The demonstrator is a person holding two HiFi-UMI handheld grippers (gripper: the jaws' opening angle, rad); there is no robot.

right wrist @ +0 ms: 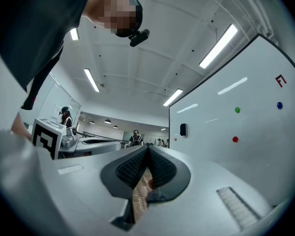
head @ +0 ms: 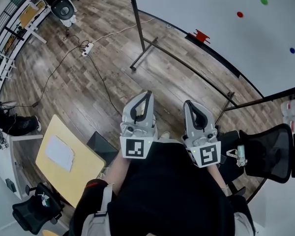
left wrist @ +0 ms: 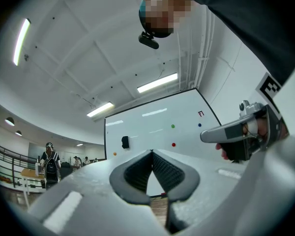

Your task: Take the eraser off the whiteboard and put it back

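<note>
Large white whiteboard on a dark metal stand (head: 196, 9), small red object (head: 201, 35) at its lower edge, grey left gripper (head: 146, 94) and grey right gripper (head: 189, 103) side by side below it, square yellow table (head: 83, 166) down-left.

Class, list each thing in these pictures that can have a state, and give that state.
left gripper, shut, nothing between the jaws
right gripper, shut, nothing between the jaws
eraser, stuck on the whiteboard, not yet taken off
ceiling lights, on
</note>
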